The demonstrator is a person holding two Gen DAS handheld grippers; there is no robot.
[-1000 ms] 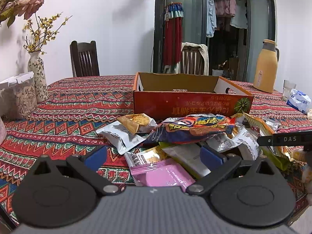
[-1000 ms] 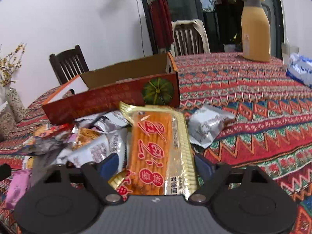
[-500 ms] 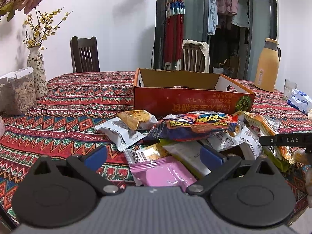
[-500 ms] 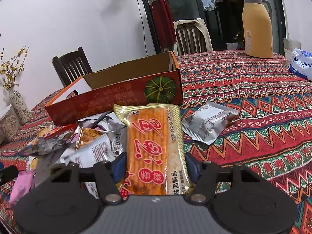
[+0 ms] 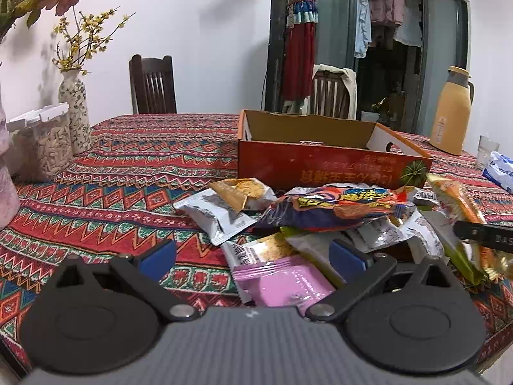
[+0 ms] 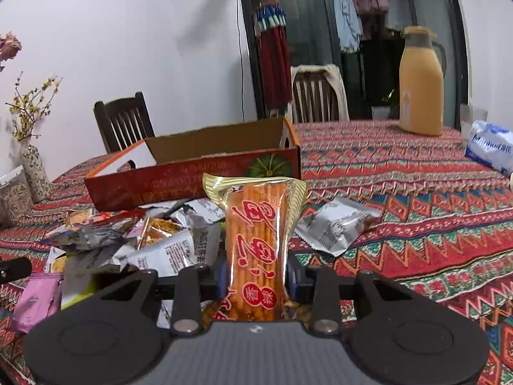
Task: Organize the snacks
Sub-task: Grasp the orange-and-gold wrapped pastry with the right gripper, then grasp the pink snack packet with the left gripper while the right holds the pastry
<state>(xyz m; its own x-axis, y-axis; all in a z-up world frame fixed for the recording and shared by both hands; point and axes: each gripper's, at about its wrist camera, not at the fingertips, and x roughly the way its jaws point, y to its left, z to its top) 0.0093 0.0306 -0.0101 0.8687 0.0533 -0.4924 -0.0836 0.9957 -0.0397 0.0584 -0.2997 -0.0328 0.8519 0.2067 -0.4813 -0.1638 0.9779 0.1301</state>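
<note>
Right wrist view shows the right gripper [image 6: 255, 280] clamped on a gold-edged orange stick-snack packet [image 6: 256, 243], left gripper [image 5: 253, 253] wide, orange cardboard box [image 5: 320, 166] seemingly empty, pile unsorted.

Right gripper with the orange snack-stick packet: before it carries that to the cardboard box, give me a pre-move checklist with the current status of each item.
1. Right gripper shut on the orange stick packet: ok, pads pinch its lower part.
2. Packet clear of the snack pile: cannot tell, its bottom end is hidden.
3. Cardboard box open on top: ok.
4. Room in the box: cannot tell, its floor is hidden.
5. Left gripper out of the way: ok, open and low over the pink packet.
</note>
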